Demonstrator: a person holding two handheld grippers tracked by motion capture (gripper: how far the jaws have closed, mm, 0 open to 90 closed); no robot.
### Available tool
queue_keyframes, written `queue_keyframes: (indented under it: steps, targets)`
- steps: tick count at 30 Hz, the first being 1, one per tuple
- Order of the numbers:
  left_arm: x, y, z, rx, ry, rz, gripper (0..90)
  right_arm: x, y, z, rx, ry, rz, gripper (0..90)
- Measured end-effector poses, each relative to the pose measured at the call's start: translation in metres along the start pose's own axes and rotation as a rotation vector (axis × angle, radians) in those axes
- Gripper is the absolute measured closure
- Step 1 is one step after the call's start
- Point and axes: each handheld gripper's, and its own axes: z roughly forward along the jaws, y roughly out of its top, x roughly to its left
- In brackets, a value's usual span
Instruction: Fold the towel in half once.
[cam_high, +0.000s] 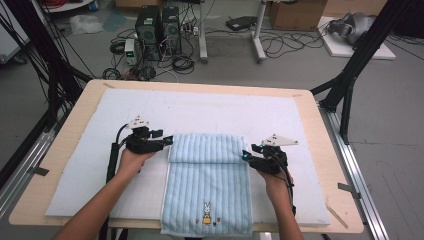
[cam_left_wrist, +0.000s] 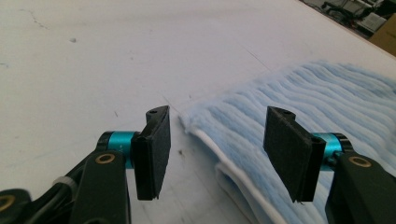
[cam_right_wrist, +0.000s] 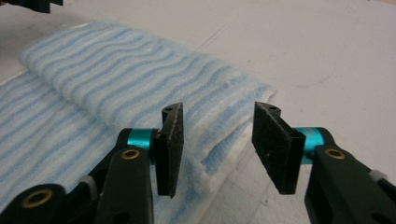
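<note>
A light blue striped towel (cam_high: 207, 175) with a small rabbit picture lies on the white mat, its far end folded back into a band (cam_high: 205, 148). My left gripper (cam_high: 168, 140) is open at the band's left edge; the left gripper view has the fold's corner (cam_left_wrist: 196, 122) just ahead, between the jaws. At the band's right edge my right gripper (cam_high: 245, 155) is also open. In the right gripper view, the folded towel edge (cam_right_wrist: 219, 154) lies between the two pads, with nothing clamped.
The white mat (cam_high: 90, 165) covers a wooden table (cam_high: 327, 150). The towel's near end hangs over the table's front edge. Computer towers (cam_high: 157, 25), cables and black frame legs (cam_high: 350, 75) stand on the floor beyond.
</note>
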Motion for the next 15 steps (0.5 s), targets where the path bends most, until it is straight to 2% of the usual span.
queue_keyframes:
  steps: [1,2,4,6,8,10,12,14,15]
  targets:
    - [0.001,0.001,0.005,0.012,-0.005,-0.018,41.7,-0.001,0.0,0.0,-0.001,-0.004,-0.004,51.3]
    - [0.002,0.001,0.011,0.033,-0.008,-0.018,41.8,-0.002,-0.001,0.0,0.003,-0.007,0.001,50.2]
    - [0.002,0.001,0.019,0.043,0.001,-0.018,41.8,-0.004,-0.002,0.001,0.011,-0.01,0.014,48.0]
    - [0.0,0.002,0.027,0.064,-0.004,-0.004,43.0,-0.007,-0.003,0.001,0.011,-0.02,0.023,46.6]
    - [0.0,0.001,0.03,0.077,-0.012,-0.003,48.1,-0.01,-0.003,0.0,0.0,-0.026,0.042,45.2]
    - [-0.003,0.0,0.036,0.118,-0.005,0.024,50.8,-0.01,-0.002,-0.001,-0.01,-0.025,0.049,45.2]
    - [-0.006,0.0,0.037,0.135,-0.004,0.058,59.0,-0.01,0.0,0.0,-0.012,-0.025,0.047,45.2]
    - [-0.011,0.0,0.038,0.156,0.003,0.114,78.9,-0.01,0.001,0.002,-0.009,-0.027,0.046,45.0]
    - [-0.013,0.0,0.038,0.162,0.001,0.137,84.3,-0.01,0.001,0.004,-0.003,-0.03,0.044,44.9]
